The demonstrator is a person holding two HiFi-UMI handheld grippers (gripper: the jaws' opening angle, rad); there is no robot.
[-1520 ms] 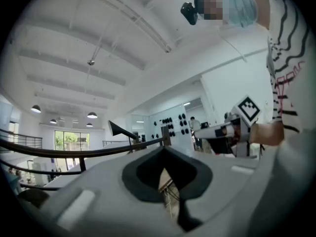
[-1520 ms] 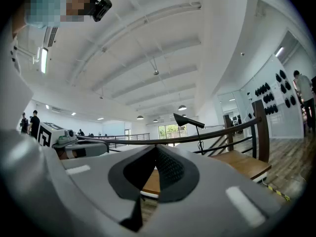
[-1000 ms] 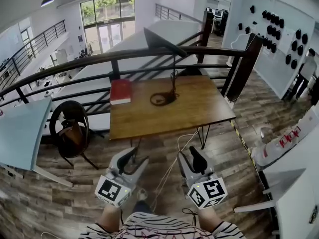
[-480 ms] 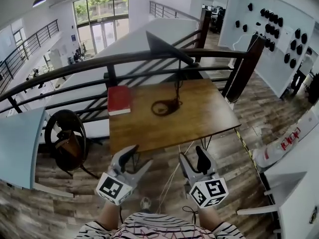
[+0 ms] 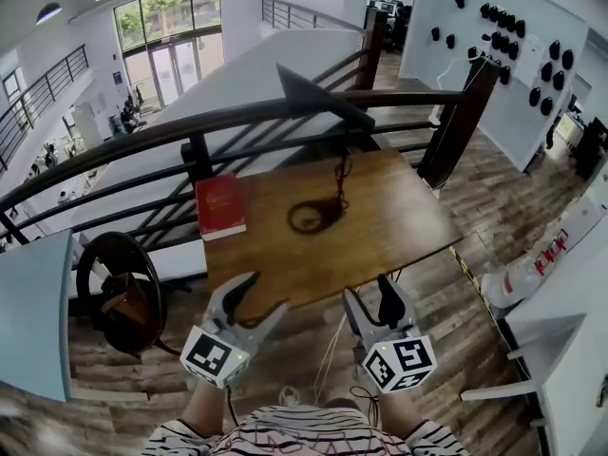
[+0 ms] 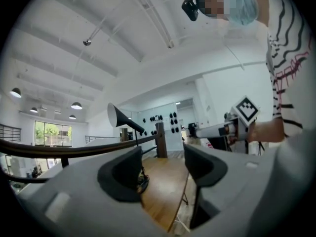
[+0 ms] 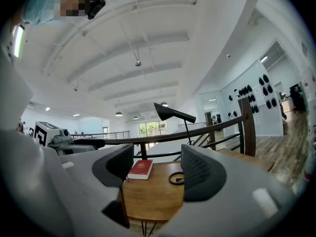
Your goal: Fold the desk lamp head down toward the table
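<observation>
The black desk lamp stands on the wooden table [image 5: 380, 226], its cone head [image 5: 313, 93] raised above a thin stem and a ring base [image 5: 315, 217]. The head [image 7: 170, 112] and base [image 7: 176, 178] also show in the right gripper view, and the head [image 6: 118, 116] in the left gripper view. My left gripper [image 5: 256, 297] and right gripper [image 5: 370, 295] hover at the table's near edge, well short of the lamp. Both point level, their jaws are opening, and nothing is between them [image 6: 160, 169] [image 7: 155, 169].
A red book [image 5: 220, 205] lies at the table's left rear corner. A dark curved railing [image 5: 142, 141] runs behind the table. A black round chair [image 5: 119, 293] and a light blue tabletop [image 5: 33, 302] stand to the left. A cable [image 5: 332, 350] trails across the floor.
The table and lamp have come nearer in the head view. Both grippers moved forward to the table's near edge, and both sets of jaws stand wider apart.
</observation>
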